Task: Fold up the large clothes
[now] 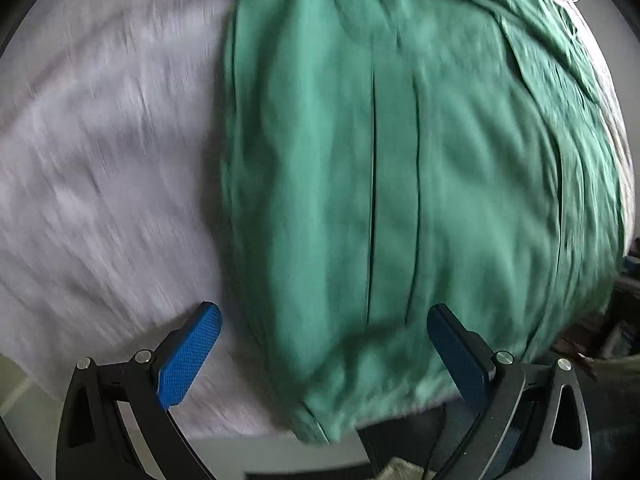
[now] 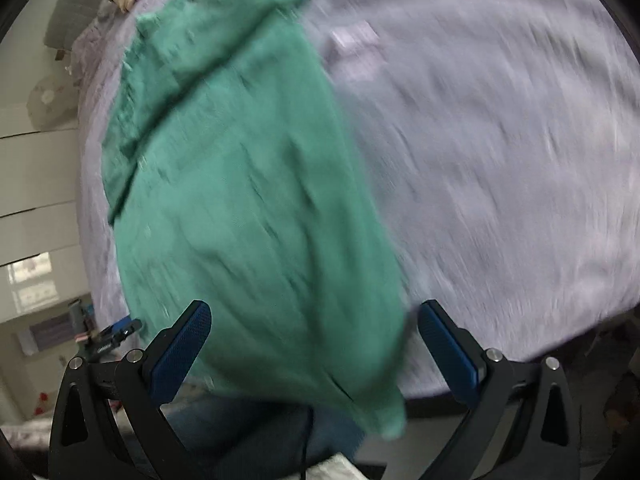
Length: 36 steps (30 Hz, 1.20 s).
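- The green garment (image 1: 400,160) is lying on the pale bedsheet (image 1: 100,160), ahead of and between my jaws, its near hem drooping off the bed edge.
- It is looking soft and light (probably limp), so I am judging the near corners the best hold.
- My left gripper (image 1: 324,344) and right gripper (image 2: 316,340) are both standing wide apart, gripping nothing.
- Only the right view is showing drawers (image 2: 36,184).
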Each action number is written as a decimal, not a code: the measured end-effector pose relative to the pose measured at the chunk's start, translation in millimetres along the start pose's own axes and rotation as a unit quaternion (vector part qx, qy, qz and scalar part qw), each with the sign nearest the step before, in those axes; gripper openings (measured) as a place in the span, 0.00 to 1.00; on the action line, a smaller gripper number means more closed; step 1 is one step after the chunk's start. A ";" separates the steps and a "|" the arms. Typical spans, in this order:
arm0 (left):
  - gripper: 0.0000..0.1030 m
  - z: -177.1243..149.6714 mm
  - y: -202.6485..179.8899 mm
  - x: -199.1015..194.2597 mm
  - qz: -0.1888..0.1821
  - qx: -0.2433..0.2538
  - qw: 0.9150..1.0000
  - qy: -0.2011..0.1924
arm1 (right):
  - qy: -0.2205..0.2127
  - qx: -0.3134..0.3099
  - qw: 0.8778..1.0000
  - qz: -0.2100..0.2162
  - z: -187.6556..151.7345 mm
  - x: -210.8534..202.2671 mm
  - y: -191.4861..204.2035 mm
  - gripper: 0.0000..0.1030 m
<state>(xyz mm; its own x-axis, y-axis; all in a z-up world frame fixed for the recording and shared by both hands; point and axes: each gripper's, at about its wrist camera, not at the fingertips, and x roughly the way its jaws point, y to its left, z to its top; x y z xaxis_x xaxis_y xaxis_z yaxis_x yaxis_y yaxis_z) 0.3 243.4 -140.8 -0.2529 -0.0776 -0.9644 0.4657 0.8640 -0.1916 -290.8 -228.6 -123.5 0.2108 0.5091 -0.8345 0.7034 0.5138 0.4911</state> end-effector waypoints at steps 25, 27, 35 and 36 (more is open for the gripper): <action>0.14 -29.1 -4.4 -48.1 -0.207 -0.023 0.978 -0.003 | 0.042 -0.053 0.979 0.194 -19.3 8.5 59.2 0.10; 0.14 -18.0 5.6 -76.8 -0.247 -0.042 0.967 -0.043 | 0.003 -0.051 0.968 0.245 -7.1 -13.8 72.2 0.10; 0.14 77.3 46.7 -156.7 -0.288 -0.084 0.934 -0.194 | -0.115 -0.041 0.933 0.339 85.4 -57.9 128.2 0.10; 0.14 95.2 47.3 -162.8 -0.283 -0.087 0.931 -0.213 | -0.128 -0.037 0.930 0.343 99.8 -60.5 133.2 0.10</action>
<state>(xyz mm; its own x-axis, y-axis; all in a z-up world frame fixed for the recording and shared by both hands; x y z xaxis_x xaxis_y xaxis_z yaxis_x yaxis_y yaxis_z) 144.2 249.6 -10.2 -0.0404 -0.7036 -0.7095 0.2063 0.6889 -0.6949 -142.1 -259.9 -32.6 0.7531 0.5590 -0.3468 0.2981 0.1800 0.9374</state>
